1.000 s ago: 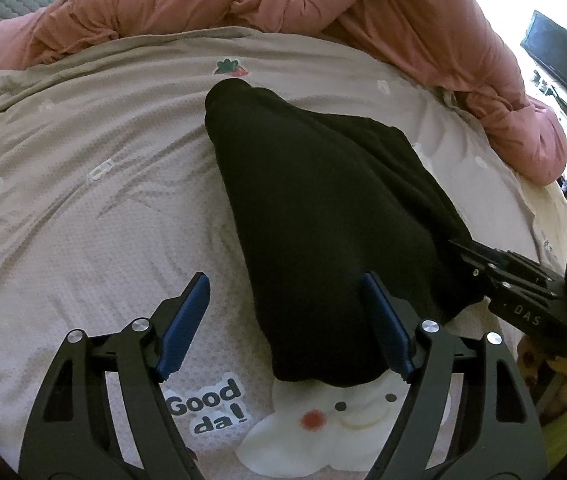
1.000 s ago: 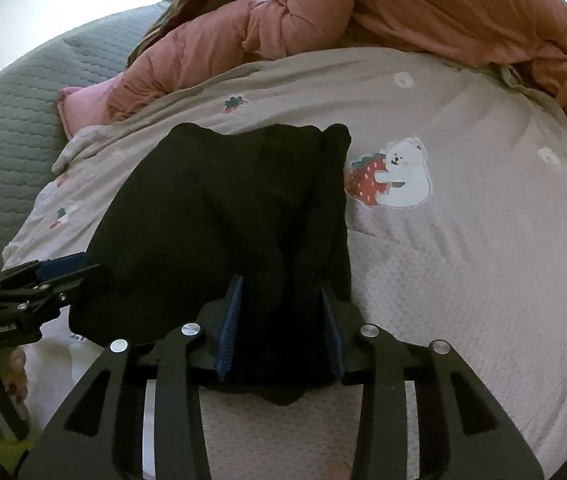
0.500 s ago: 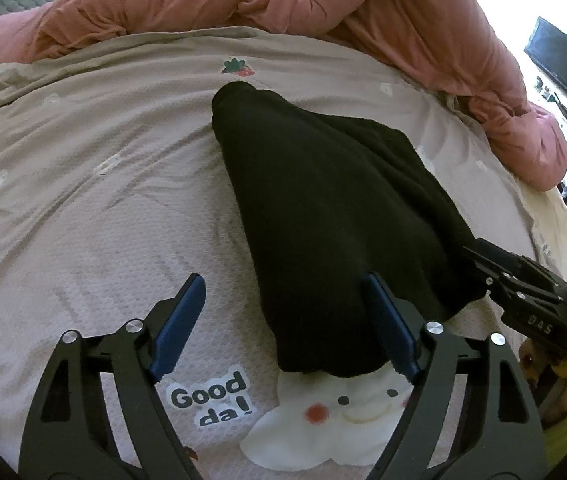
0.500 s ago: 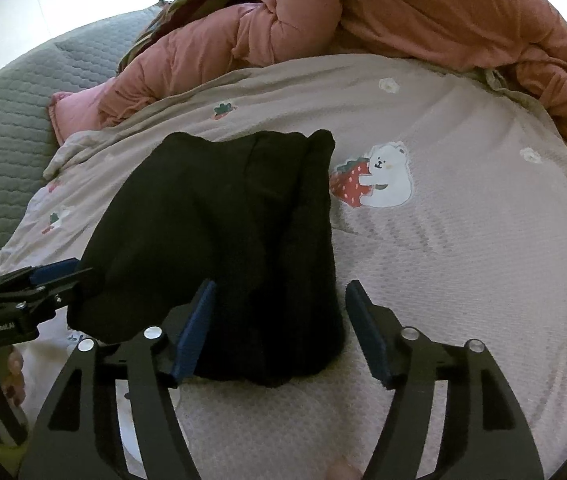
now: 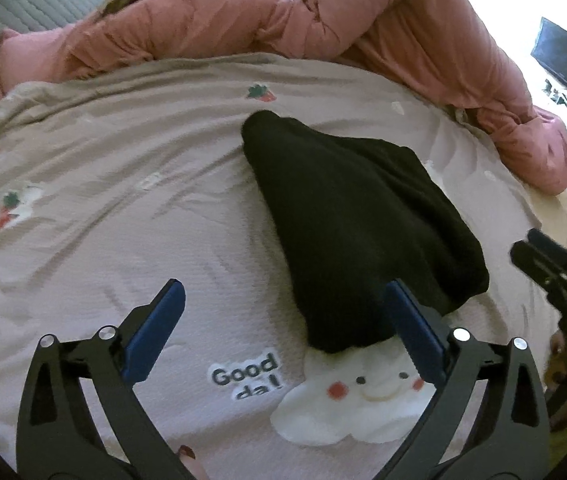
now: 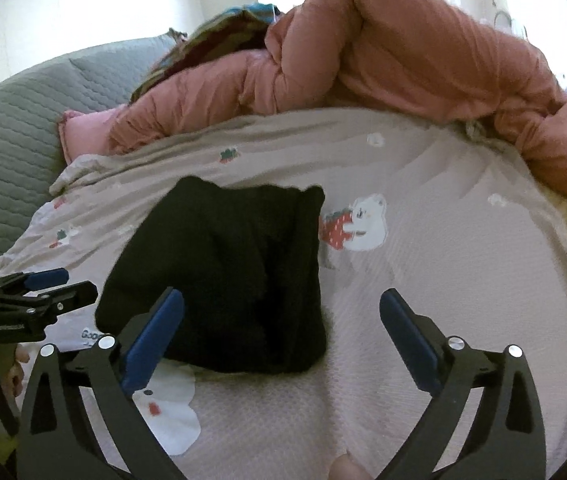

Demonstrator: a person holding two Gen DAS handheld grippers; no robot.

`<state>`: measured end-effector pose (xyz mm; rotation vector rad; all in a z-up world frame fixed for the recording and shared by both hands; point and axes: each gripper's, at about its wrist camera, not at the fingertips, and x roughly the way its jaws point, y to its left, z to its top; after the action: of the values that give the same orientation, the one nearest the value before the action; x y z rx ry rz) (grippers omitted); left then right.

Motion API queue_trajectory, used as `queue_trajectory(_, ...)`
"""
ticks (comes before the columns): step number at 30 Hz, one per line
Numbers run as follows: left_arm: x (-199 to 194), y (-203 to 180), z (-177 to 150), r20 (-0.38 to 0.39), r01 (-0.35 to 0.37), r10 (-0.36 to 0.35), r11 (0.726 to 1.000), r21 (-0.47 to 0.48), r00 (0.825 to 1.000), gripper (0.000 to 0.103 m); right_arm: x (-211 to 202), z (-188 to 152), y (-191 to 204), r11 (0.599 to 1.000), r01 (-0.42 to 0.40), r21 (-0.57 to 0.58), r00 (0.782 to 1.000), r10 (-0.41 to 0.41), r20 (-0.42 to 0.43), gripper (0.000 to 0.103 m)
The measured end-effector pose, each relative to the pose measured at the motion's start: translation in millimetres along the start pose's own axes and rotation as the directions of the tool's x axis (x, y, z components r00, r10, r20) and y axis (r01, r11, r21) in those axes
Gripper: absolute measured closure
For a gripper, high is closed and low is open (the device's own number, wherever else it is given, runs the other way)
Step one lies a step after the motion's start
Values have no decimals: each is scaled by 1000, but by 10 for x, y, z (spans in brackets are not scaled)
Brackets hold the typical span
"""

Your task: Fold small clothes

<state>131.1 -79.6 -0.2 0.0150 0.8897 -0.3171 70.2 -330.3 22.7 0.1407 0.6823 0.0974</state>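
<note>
Left wrist view: black garment lay folded, both claws free

Left wrist view showed the black garment (image 5: 355, 236) lying on the printed bedspread (image 5: 103, 208) as a compact, roughly rectangular bundle, its near edge just above the white cloud face (image 5: 359, 400) and beside the "Good da!" lettering (image 5: 247, 372). By the look of it, the folding of this piece was done or nearly so: the cloth sat doubled over itself with a rounded far corner and no loose sleeve or leg trailing out. That is a judgement from its shape alone; the dark fabric hid any layers.

The left claw (image 5: 283, 320) stood wide open with nothing between its blue pads. One pad (image 5: 411, 328) overlapped the garment's near corner in the picture, but whether it touched the cloth could not be told. The other pad hung over bare bedspread.

From the right wrist view, the right claw (image 6: 279, 332) was likewise spread wide and held nothing. The garment (image 6: 227, 280) lay ahead of it, mostly towards its left pad (image 6: 151, 340), with the strawberry bear print (image 6: 355, 228) just beside the bundle's far corner. The left claw (image 6: 43, 284) appeared at the edge of that view, near the garment's side.

A pink quilt (image 6: 383, 64) was heaped along the far edge of the bed, well apart from the work.

The next move probably called for either a final tidy of the near edge or setting the bundle aside, which would need one claw to close on the thick folded edge without dragging the layers apart
</note>
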Motion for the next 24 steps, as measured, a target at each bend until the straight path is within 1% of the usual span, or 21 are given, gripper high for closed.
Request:
queue_trajectory(7, -260, 40, -132, 48, -35, 34, 999, 13, 998, 10, -271, -58, 98, 999, 20, -35, 998, -19, 52, 5)
queue_trajectory(15, -553, 96, -318, 87, -56, 55, 998, 10, 995, 10, -443, -183, 221, 999, 24, -46, 998, -21, 55, 5)
queue_trajectory(24, -730, 120, -562, 99, -49, 47, 999, 17, 994, 10, -548, -318, 346, 998, 32, -59, 998, -29, 48, 5)
